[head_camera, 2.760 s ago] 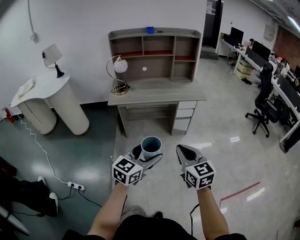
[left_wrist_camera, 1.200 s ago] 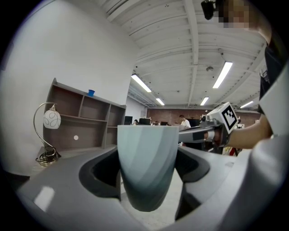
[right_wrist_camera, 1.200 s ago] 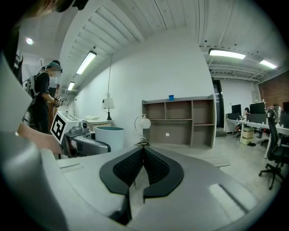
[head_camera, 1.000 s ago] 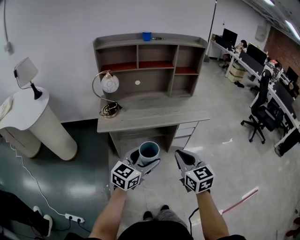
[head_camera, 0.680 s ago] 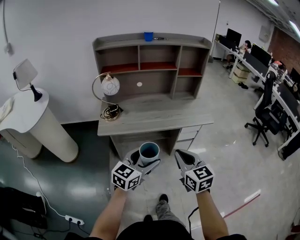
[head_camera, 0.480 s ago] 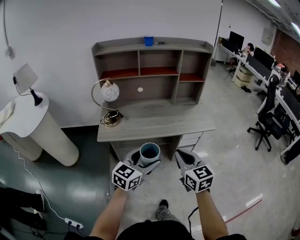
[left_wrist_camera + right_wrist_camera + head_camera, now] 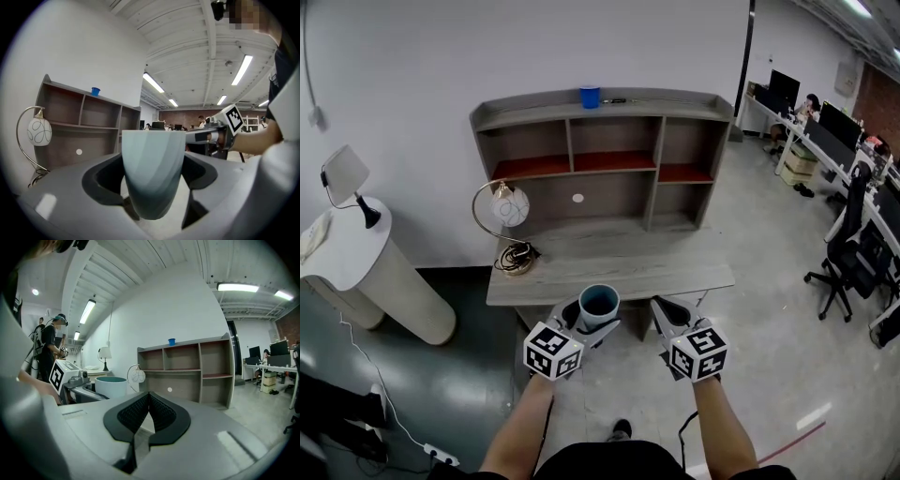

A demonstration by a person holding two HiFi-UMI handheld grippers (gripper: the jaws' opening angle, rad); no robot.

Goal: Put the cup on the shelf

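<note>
cup (image 7: 600, 304): one, pale blue-grey, upright, mouth up; held in the air at the near edge of the desk, not on the shelf.
left gripper (image 7: 592, 320): jaws wide apart, clamped on the cup (image 7: 152, 173) from both sides.
right gripper (image 7: 673, 315): jaws closed, pads meeting, nothing between them (image 7: 147, 411); just beside the left gripper, apart from the cup.
grippers, count: two.
desk (image 7: 609, 272): one, grey wood, beyond the grippers.
globe lamp (image 7: 508, 204): one, on the left of the desk.
shelf (image 7: 675, 101): one, at the back of the desk; three upper compartments, two lower.
blue cup (image 7: 590, 96): one, small, on the top board of the shelf.
shaded lamp (image 7: 342, 173): one, on the white stand (image 7: 384, 272) at far left.
</note>
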